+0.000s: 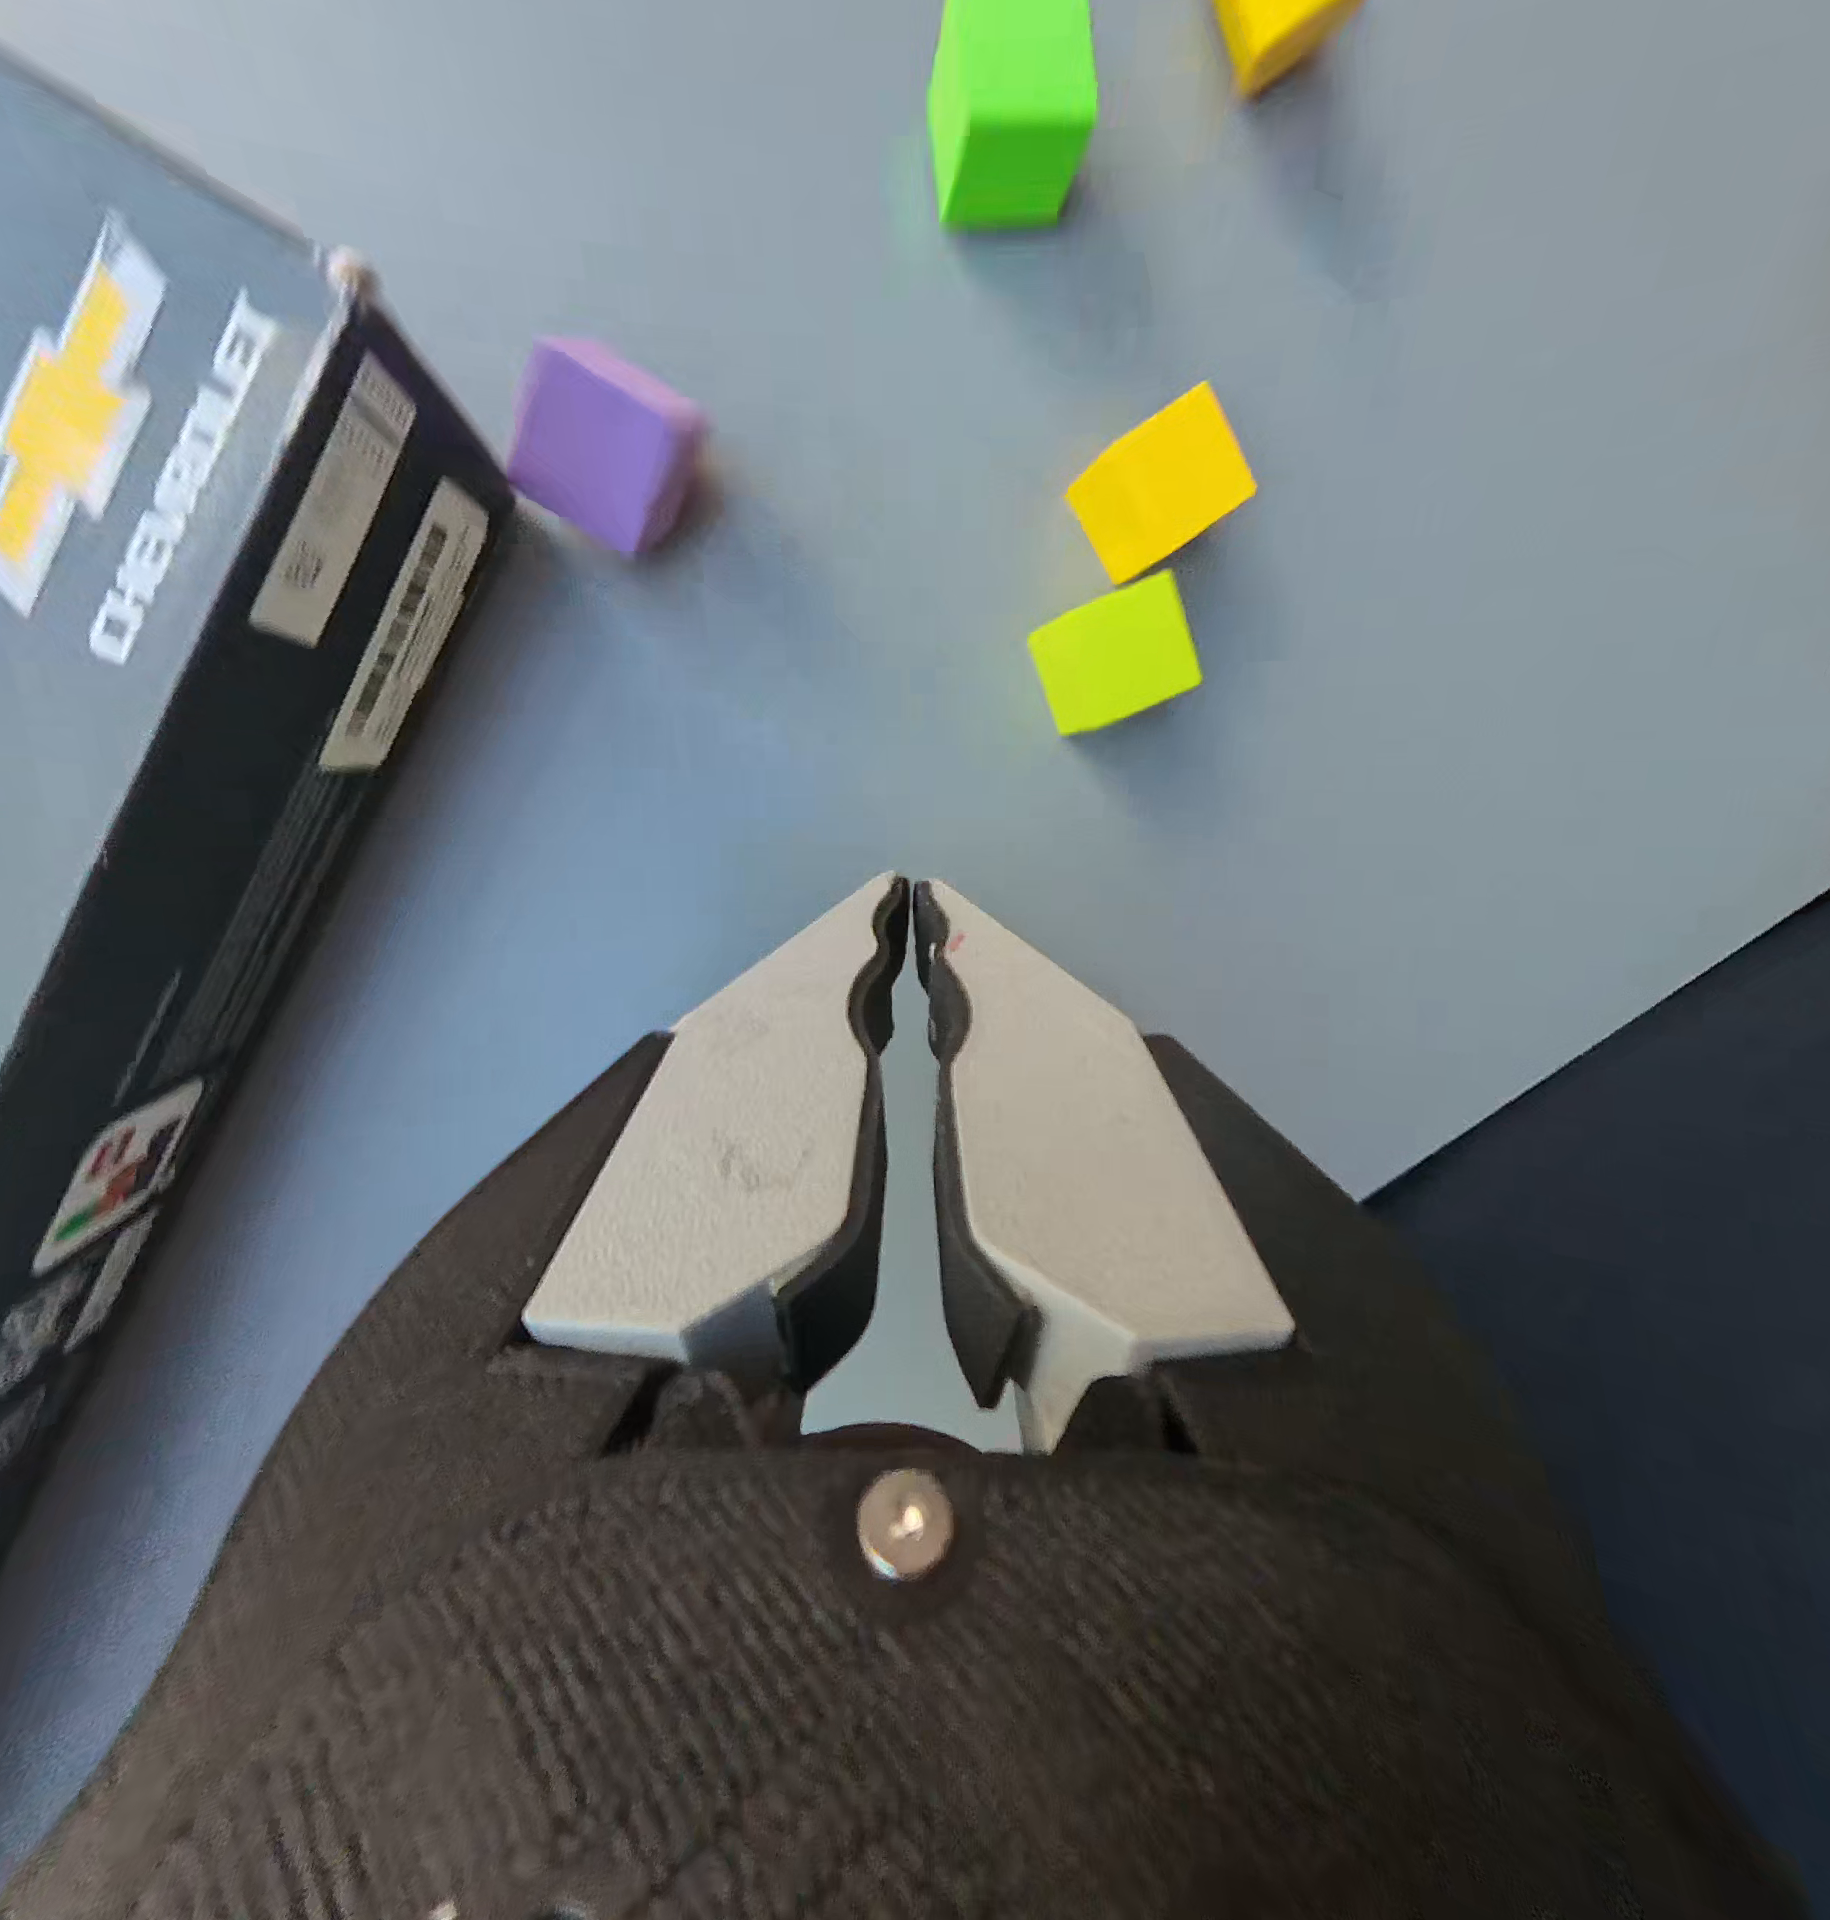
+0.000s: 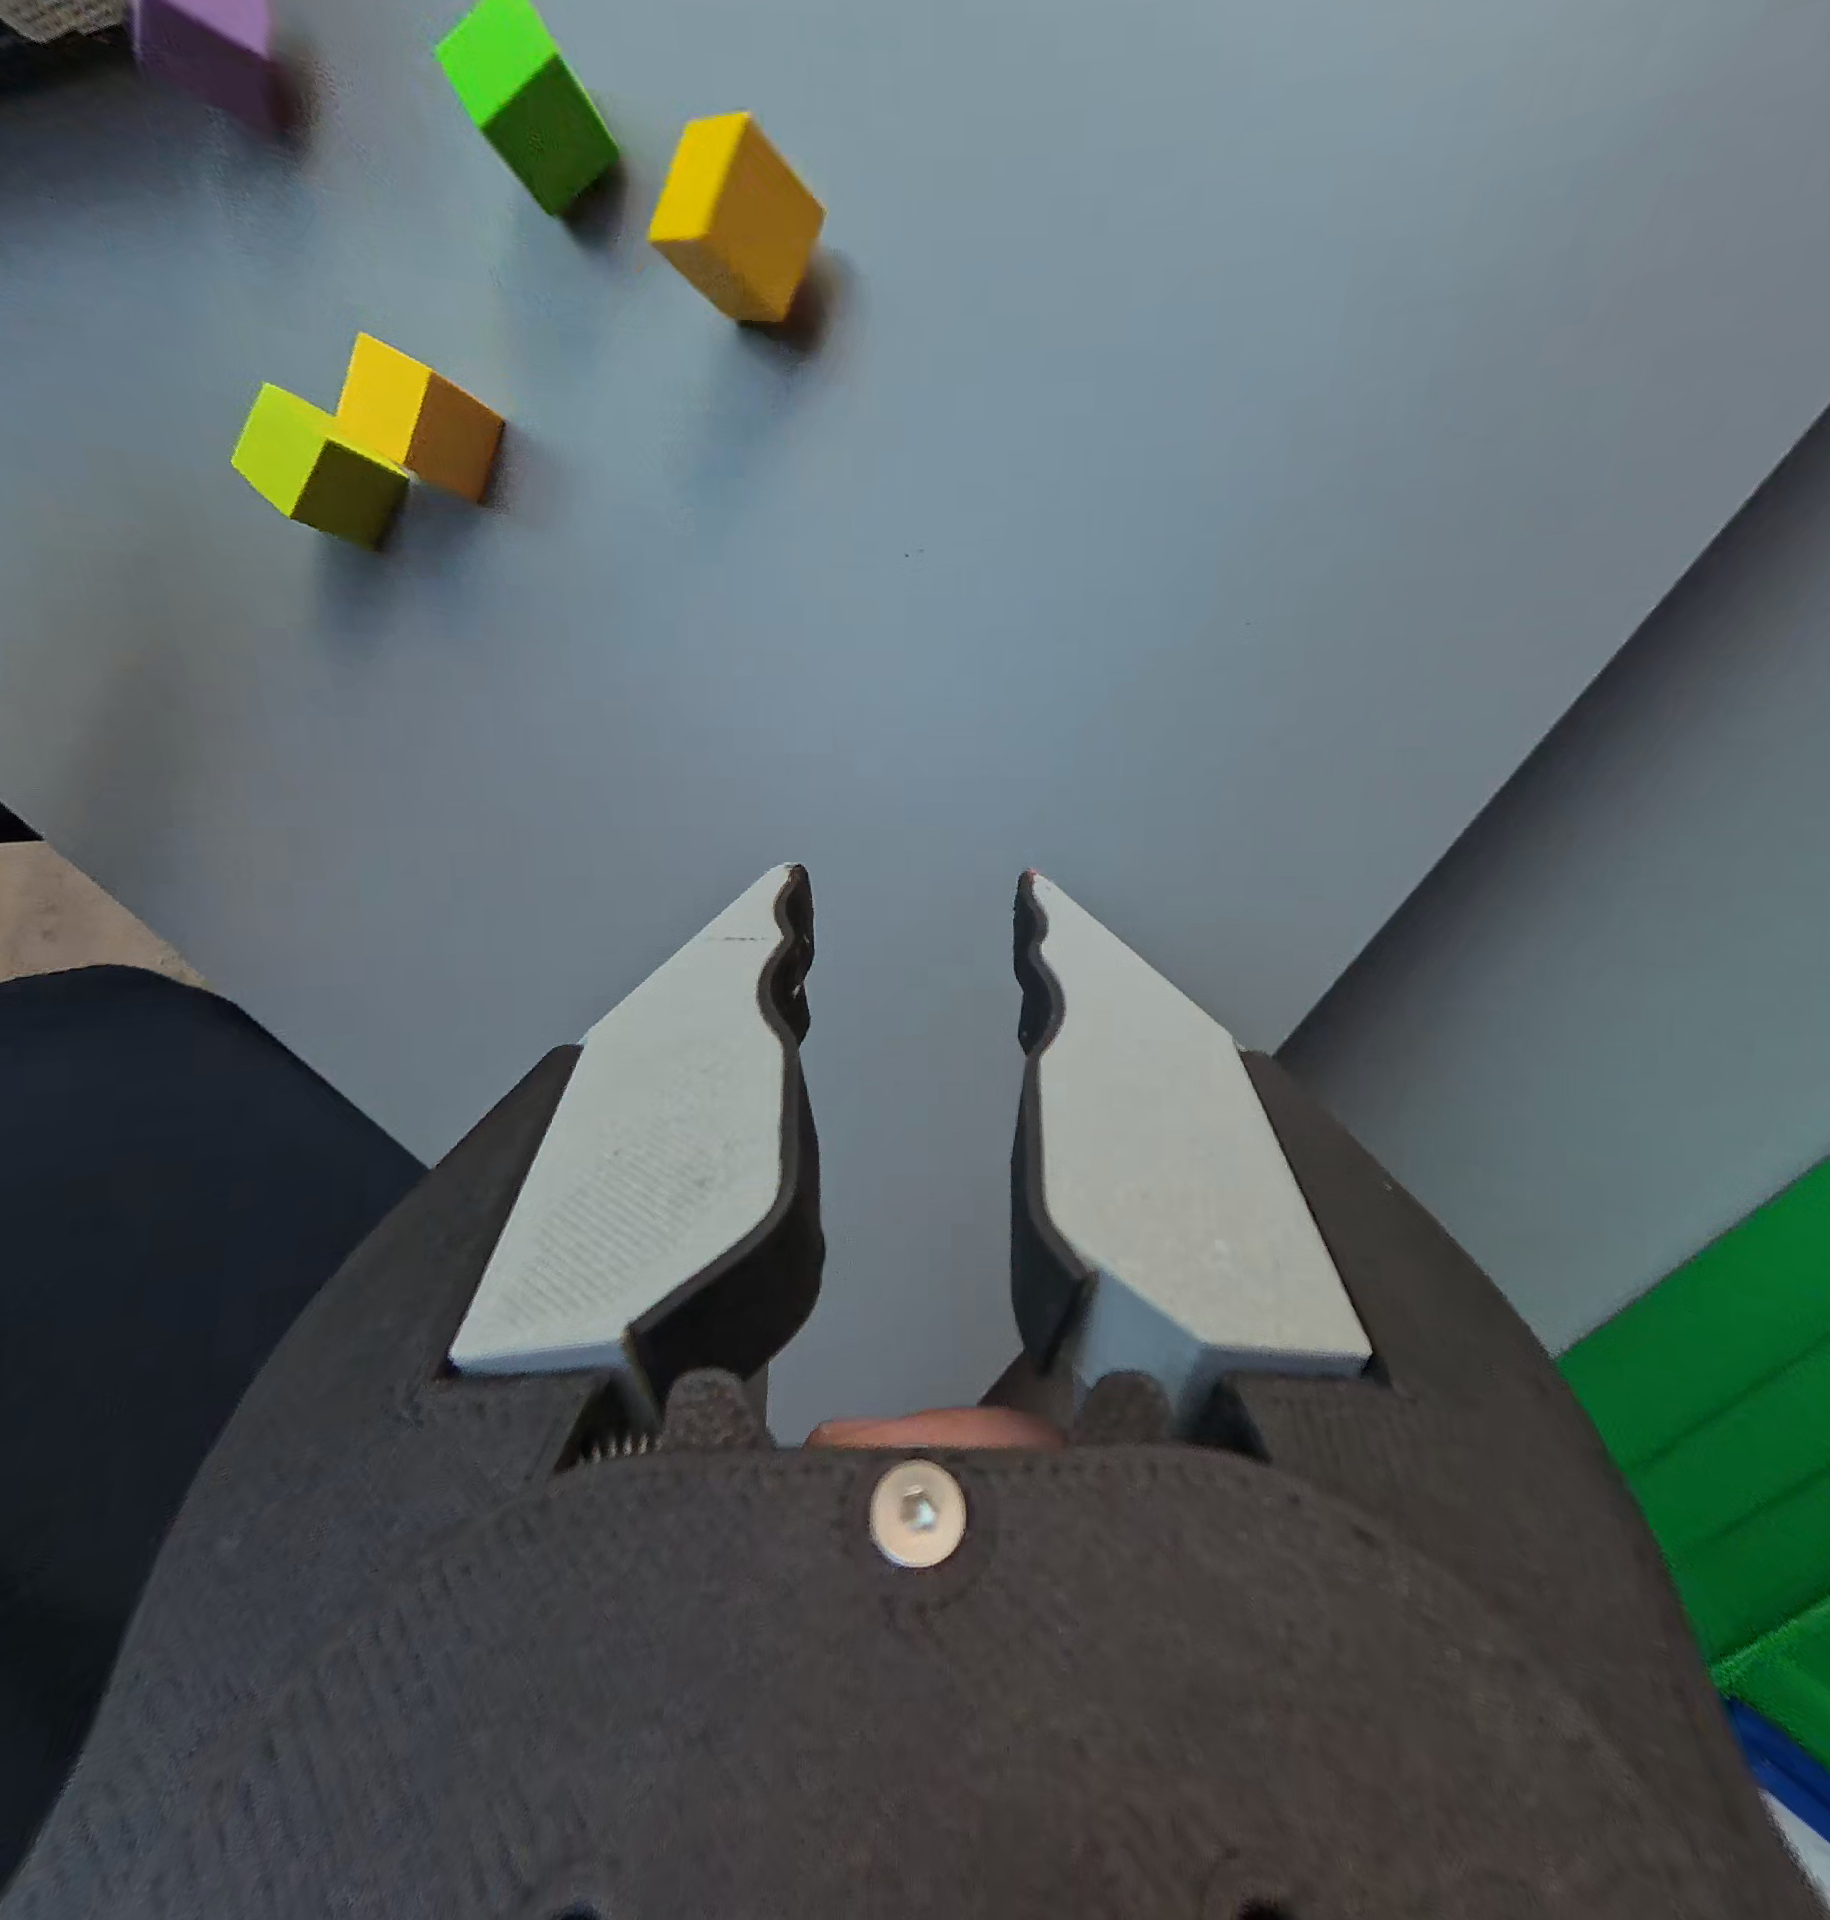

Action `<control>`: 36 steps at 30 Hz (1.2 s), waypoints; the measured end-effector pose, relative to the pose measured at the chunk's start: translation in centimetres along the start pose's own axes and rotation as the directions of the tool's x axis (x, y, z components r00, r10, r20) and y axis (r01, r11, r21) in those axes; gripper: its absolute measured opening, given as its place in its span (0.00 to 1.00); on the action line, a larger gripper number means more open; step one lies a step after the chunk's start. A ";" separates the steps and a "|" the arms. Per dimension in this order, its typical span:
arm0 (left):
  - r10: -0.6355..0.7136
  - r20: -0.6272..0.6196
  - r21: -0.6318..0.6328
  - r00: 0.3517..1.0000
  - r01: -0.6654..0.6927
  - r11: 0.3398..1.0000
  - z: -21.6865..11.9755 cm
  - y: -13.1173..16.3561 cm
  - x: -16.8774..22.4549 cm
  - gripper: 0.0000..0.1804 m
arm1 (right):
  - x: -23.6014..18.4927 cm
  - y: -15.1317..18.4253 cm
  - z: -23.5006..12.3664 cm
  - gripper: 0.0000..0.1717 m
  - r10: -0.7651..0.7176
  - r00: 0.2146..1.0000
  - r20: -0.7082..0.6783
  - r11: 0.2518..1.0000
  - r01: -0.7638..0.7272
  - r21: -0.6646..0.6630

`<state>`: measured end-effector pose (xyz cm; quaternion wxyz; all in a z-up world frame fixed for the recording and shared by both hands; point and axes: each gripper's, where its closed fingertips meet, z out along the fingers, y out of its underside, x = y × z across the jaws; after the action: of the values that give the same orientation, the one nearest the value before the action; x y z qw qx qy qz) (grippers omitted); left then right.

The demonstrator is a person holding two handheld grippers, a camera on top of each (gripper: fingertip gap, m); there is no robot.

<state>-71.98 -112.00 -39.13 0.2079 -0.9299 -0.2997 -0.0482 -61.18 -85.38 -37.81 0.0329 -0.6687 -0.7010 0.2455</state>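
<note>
Left gripper [image 1: 911, 883]: tips meet on nothing, above bare table [image 1: 682, 790]. Lime cube [image 1: 1113, 652] lies nearest ahead, touching yellow cube [image 1: 1160, 480]; purple cube [image 1: 604, 445] sits beside box [image 1: 163, 582]. Right gripper [image 2: 913, 875]: narrowly parted, empty, well apart from lime cube.

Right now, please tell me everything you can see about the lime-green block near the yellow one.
The lime-green block is a small cube-like piece with flat matte faces and sharp edges; its material cannot be told for sure. It rests flat on the blue-grey table. One corner meets the small yellow block beside it; from the right wrist view they appear to touch. No gripper touches it. The shut left gripper is nearest, apart from it.
</note>
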 end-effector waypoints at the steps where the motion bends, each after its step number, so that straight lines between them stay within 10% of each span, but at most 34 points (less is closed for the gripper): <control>1: -0.012 0.007 -0.008 1.000 0.012 1.000 -0.2 0.9 -0.2 0.00 | 0.4 -0.1 0.0 0.21 0.001 1.000 -0.002 1.000 -0.001 0.001; 13: -0.062 -0.044 -0.084 0.997 0.058 0.995 -0.3 12.0 3.9 0.05 | -1.4 -1.4 1.4 0.21 0.009 0.999 0.045 1.000 -0.008 -0.015; 24: 0.023 -0.127 -0.029 0.992 -0.027 0.999 -0.6 11.1 5.1 0.15 | -13.2 -0.1 3.7 0.19 0.003 0.984 0.176 1.000 0.001 -0.023; 36: 0.144 -0.258 -0.017 0.955 -0.153 0.988 0.5 11.4 7.6 0.15 | -15.5 4.3 2.9 0.21 0.125 0.988 0.094 0.992 -0.122 -0.033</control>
<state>-59.18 -116.07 -42.01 0.2306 -0.9394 -0.1986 -0.1577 -56.74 -101.14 -37.62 -0.0252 -0.6988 -0.6623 0.2692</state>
